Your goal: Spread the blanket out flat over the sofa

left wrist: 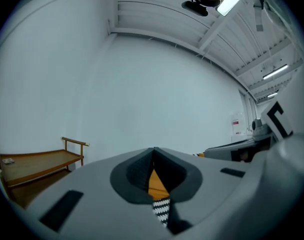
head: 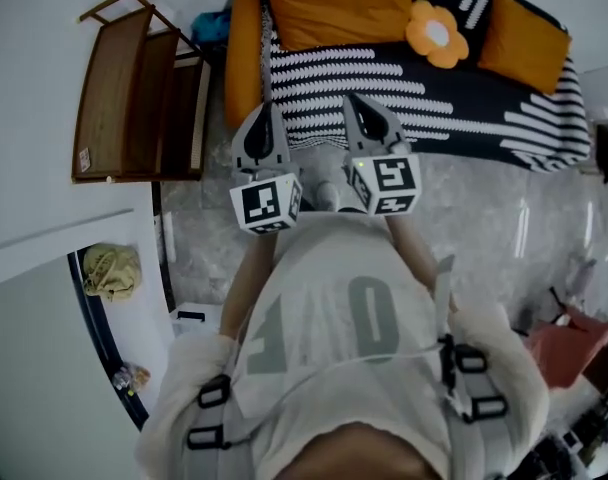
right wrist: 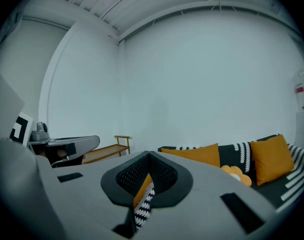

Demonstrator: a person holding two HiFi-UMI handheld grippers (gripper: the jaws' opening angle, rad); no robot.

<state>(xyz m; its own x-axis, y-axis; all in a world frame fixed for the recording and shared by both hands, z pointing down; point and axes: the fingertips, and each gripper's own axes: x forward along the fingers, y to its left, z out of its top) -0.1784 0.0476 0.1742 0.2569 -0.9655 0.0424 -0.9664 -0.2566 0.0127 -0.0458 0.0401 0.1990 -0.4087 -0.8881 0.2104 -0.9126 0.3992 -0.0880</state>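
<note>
A black-and-white striped blanket (head: pixel 384 88) lies over the seat of an orange sofa (head: pixel 242 58) and hangs down its front. Both grippers are held side by side in front of the person's chest, well above the floor and pointing at the sofa. The left gripper (head: pixel 268 110) (left wrist: pixel 153 150) is shut. Nothing is pinched at its tips; orange and striped cloth show only through the slot behind them. The right gripper (head: pixel 352 100) (right wrist: pixel 148 154) is likewise shut and holds nothing that I can see. The blanket (right wrist: pixel 292 179) shows at the right of the right gripper view.
Two orange cushions (head: pixel 334 3) (head: pixel 524 38) and a flower-shaped cushion (head: pixel 436 31) rest on the sofa. A wooden shelf trolley (head: pixel 134 98) (left wrist: pixel 37 161) stands left of it against the white wall. A yellow bundle (head: pixel 111 271) lies low at the left, red items (head: pixel 574 348) at the right.
</note>
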